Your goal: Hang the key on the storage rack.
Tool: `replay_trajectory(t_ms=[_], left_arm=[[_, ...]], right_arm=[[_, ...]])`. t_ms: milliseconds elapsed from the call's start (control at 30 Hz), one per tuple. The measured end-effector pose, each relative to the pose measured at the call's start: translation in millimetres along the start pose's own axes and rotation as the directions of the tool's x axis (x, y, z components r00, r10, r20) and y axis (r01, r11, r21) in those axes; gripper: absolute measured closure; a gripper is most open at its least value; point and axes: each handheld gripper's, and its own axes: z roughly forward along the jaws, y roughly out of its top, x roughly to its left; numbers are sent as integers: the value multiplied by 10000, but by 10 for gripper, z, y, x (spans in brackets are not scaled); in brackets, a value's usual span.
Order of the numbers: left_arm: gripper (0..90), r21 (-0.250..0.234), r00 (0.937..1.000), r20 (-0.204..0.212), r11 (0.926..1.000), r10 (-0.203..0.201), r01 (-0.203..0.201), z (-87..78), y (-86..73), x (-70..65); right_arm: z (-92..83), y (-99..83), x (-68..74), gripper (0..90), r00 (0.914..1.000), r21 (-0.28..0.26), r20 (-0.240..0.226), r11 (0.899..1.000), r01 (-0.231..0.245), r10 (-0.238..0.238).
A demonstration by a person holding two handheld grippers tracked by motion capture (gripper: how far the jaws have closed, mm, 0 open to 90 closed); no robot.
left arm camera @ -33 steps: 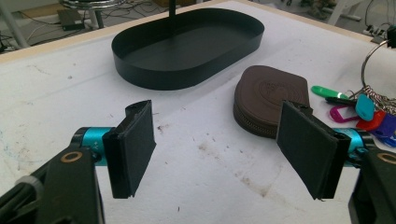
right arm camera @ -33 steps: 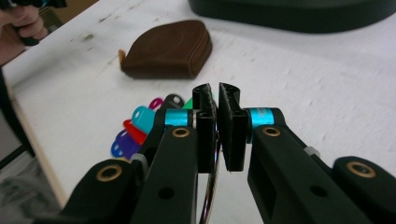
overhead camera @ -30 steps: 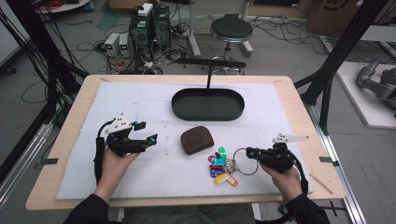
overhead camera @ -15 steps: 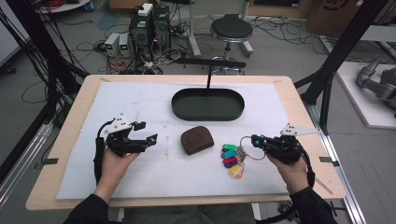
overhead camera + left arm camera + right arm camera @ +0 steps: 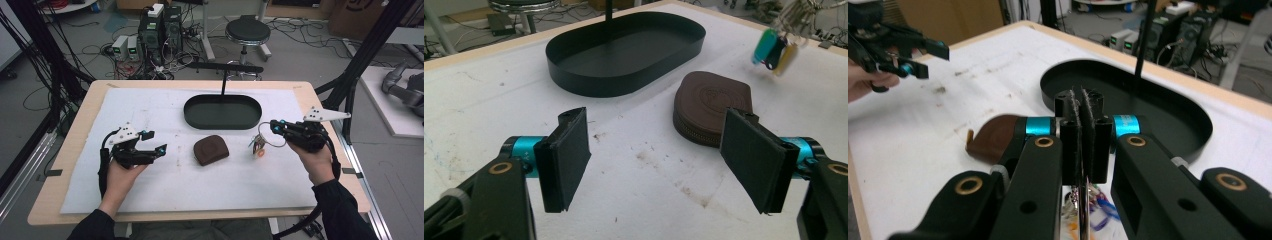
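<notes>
A bunch of keys with coloured tags (image 5: 259, 146) hangs from a ring held in my right gripper (image 5: 274, 126), just above the white mat and right of a brown zip pouch (image 5: 211, 149). In the right gripper view the jaws are shut (image 5: 1082, 135) on the ring, and the keys (image 5: 1093, 210) dangle beneath them. My left gripper (image 5: 156, 141) is open and hovers left of the pouch. In the left gripper view its pads (image 5: 566, 157) stand wide apart, with the pouch (image 5: 714, 102) ahead on the right and the keys (image 5: 774, 47) in the air beyond it.
A black oval tray (image 5: 190, 112) lies at the far middle of the mat, with a thin post and crossbar (image 5: 225, 67) rising behind it. In the right gripper view the tray (image 5: 1168, 115) is straight ahead, the pouch (image 5: 993, 135) to the left, and the left gripper (image 5: 898, 55) at the far left.
My right gripper has lifted the keys off the mat and carried them away from the person, toward the tray's right end. The left gripper has stayed put.
</notes>
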Motion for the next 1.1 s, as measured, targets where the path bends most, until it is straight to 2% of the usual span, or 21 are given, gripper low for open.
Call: replay_trajectory(t_ms=[133,167,267,533,633,733,967,1100], left_arm=[[279,-15,10000,-20,10000,-9,9,-14,-6,1],[279,0,10000,-18,10000,3,-3,-19,-6,-1],[279,-24,10000,-7,10000,-3,3,-31,-11,-5],[279,-58,10000,-10,10000,-54,53,-45,-23,6],[279,-42,10000,24,10000,-21,21,-40,-22,9],[279,-34,10000,49,10000,-6,6,-37,-22,11],[279,-67,10000,59,10000,-14,15,-54,-31,19],[279,-73,10000,35,9999,-71,71,-83,-48,33]], right_arm=[[89,207,-64,879,9983,-128,-264,9986,511,-514],[89,207,-64,879,9983,-128,-264,9986,511,-514],[193,360,-116,879,9967,-269,-324,9970,729,-738],[376,603,-212,880,9953,-460,-209,9946,931,-941],[475,729,-285,879,9948,-565,-34,9933,1011,-1014],[529,761,-335,879,9951,-674,72,9929,984,-982],[758,805,-502,879,9951,-432,462,9950,899,-879],[847,787,-627,879,9954,-338,728,9973,647,-621]])
